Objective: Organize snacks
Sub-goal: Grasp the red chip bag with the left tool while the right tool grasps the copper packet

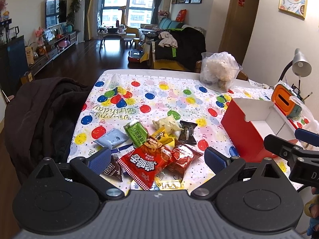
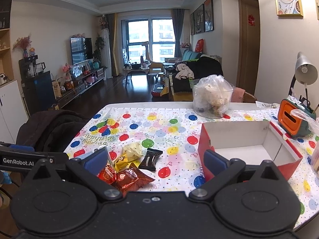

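Box [image 2: 207, 149] long axis left–right, open upward, snacks [image 1: 151, 153] beside

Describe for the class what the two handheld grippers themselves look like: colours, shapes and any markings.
The left gripper and the right gripper match: black textured plastic, triangular linkage arms with silver pivot screws, round housings, and blue ribbed pads on the fingers. One body reads "GenRobot.AI" in white lettering.
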The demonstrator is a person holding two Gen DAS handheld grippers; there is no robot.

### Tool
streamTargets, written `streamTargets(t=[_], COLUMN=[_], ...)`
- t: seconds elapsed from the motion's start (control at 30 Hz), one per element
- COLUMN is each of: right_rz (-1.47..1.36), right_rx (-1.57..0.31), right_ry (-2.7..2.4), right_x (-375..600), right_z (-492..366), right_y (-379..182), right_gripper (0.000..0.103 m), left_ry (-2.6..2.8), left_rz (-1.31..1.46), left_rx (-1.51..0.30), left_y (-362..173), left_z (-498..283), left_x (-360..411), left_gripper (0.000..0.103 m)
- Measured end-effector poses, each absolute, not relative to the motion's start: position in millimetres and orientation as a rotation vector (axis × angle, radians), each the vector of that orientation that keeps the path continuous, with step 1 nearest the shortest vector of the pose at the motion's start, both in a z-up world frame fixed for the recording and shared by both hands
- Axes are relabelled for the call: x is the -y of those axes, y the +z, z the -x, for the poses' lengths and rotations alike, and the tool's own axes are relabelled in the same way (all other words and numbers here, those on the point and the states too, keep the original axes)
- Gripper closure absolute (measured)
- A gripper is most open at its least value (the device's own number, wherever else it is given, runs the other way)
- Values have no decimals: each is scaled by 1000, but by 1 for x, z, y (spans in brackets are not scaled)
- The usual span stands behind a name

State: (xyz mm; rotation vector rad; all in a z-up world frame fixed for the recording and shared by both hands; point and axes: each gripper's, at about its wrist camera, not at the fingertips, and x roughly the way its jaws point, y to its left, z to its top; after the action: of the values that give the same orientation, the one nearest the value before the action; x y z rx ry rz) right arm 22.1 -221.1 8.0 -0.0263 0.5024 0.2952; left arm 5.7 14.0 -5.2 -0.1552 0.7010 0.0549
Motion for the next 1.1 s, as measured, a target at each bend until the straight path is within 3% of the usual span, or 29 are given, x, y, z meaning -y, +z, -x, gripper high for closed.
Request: streamTargets(t=[0.33, 0.73, 1.1], right_rz=[60, 247, -79], right_rx=[-580, -778, -1150], right_ry=[354, 557, 450], right_x=[207, 180, 168], right_z=[-70, -134, -205], right_y=[-20, -91, -125], right_gripper=[1, 6, 8], left_ry=[89, 14, -215], left_rz=[181, 12, -198], left_rx=[-766, -851, -948], left_y=[-25, -75, -109], left_z=[-35, -70, -124], left_x=[-29, -30, -27], left_gripper=[2, 2, 2])
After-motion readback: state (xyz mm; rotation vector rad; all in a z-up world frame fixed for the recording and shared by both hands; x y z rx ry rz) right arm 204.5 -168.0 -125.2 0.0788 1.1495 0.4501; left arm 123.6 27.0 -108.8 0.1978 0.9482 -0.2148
